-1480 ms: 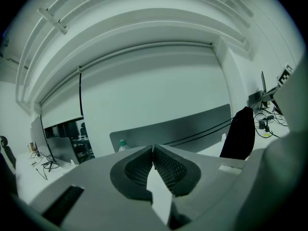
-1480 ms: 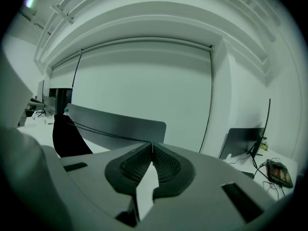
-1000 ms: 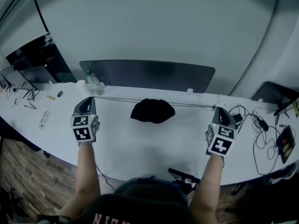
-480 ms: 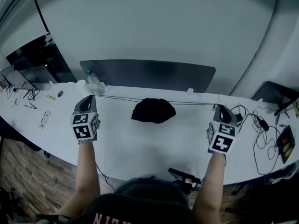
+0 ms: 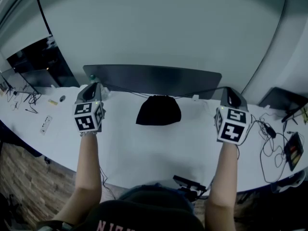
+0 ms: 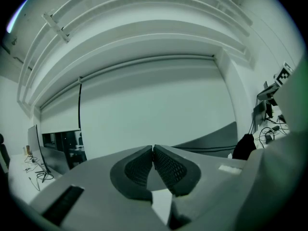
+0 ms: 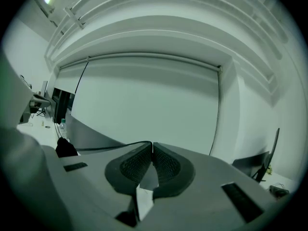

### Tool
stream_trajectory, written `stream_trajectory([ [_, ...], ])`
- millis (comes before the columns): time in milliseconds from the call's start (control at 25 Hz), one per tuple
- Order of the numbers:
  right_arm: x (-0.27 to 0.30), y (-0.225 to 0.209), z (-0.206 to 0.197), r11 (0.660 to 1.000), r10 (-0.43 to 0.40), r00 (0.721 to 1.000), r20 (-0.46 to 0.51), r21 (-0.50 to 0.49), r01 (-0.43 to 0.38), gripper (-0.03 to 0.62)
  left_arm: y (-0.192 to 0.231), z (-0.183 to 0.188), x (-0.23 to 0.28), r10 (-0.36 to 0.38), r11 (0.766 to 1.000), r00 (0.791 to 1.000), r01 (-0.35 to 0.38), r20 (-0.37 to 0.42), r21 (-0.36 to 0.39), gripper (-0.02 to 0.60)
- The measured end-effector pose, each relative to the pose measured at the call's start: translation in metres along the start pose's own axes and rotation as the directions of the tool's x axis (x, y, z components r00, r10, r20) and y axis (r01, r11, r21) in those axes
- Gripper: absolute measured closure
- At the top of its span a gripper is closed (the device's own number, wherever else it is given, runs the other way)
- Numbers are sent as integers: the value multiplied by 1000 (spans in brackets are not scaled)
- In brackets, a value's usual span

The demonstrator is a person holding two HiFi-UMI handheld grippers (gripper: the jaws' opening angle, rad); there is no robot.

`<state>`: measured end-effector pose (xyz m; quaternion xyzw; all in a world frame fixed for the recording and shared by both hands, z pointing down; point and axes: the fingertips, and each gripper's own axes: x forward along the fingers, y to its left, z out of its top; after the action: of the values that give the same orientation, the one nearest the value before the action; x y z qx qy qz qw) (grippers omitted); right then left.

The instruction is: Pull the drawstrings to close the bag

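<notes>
The left hand-held gripper [image 6: 152, 150], above the far left of the desk [image 5: 144, 148], is clamped on the left drawstring [image 5: 126, 91]. The black bag [image 5: 159, 110] is at the centre of the far edge, top gathered. The right hand-held gripper [image 7: 152, 148], above the far right, is clamped on the right drawstring [image 7: 99, 148].

White table [image 5: 159, 150]; pale wall [image 5: 159, 28]

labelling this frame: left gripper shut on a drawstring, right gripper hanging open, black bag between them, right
Not quite: the right gripper is shut on the right drawstring, as the right gripper view shows. The left gripper is shut on the left drawstring, black bag between them.
</notes>
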<state>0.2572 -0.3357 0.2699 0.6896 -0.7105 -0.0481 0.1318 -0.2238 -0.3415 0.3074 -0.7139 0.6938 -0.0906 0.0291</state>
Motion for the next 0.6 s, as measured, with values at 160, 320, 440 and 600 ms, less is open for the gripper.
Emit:
stream_trajectory([
  [160,4,17,16,999,49,998,50,20,-50,589,-17,15,4,-36,999,999,36,32,-1,568],
  [320,5,47,19,992,117,990,72,44,-121,589,-35,20,5,-80,997,996,81,47,-10,568],
  [440,3,68,14,984,159,984,83,64,-165,589,-48,20,4,-105,994,993,106,57,-21,568],
  [600,-1,84,3,973,193,977,88,108,-202,589,-60,18,0,-120,992,990,123,69,-38,568],
])
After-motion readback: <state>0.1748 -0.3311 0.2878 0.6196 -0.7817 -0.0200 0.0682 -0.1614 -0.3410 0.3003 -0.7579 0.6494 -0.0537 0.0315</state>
